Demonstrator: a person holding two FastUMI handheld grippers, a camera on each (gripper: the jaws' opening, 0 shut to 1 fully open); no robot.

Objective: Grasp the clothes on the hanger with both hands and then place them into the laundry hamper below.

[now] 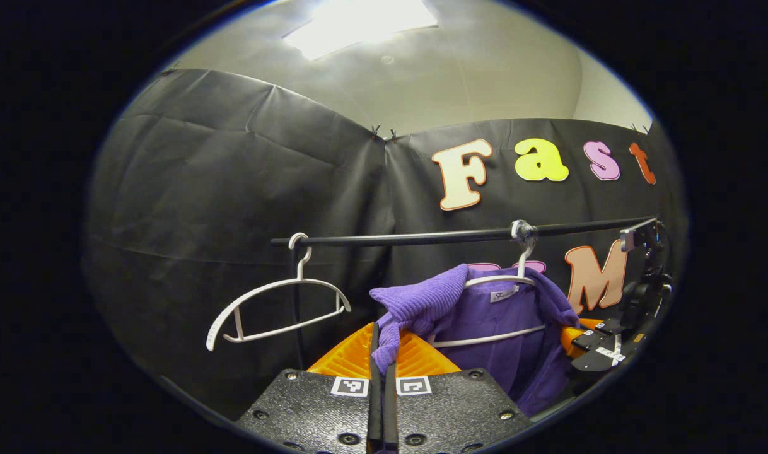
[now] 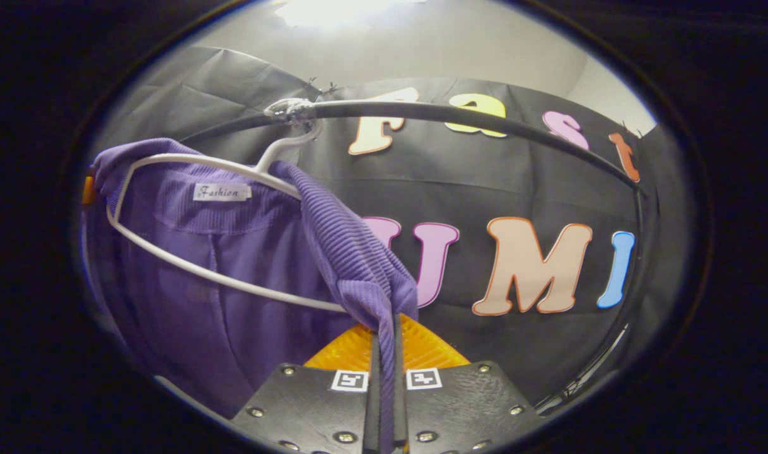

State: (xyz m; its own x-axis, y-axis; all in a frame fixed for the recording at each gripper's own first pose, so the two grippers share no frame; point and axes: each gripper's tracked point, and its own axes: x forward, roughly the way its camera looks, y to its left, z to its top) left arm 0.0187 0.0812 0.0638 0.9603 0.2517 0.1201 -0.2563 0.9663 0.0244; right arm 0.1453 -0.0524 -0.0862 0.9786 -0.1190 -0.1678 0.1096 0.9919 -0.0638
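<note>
Two hand-held grippers have hold of one purple top (image 2: 245, 265), and the way each grips it explains how it hangs. The left hand-held gripper (image 1: 382, 353) is clenched on a fold of ribbed cloth pulled off one shoulder; the right hand-held gripper (image 2: 384, 353) is clenched on the other shoulder's edge, the cloth running down between its fingers. Pinching at both shoulders makes sense: that is where the top bears on the white hanger (image 2: 188, 221), so freeing those points should let it slide off.

The top is not yet off. Its collar sits against the hanger, just below the black rail (image 1: 459, 236), and its body hangs straight down beneath the hanger. The hanger's hook is wrapped or taped to the rail, probably so the hanger stays put when the cloth is drawn away.

A second, bare hanger (image 1: 277, 309) hangs from the rail well to one side of the loaded one, in the left gripper view. The hamper cannot be made out; judging by the task, it stands below the rail, so the top must next be lifted clear and lowered.
</note>
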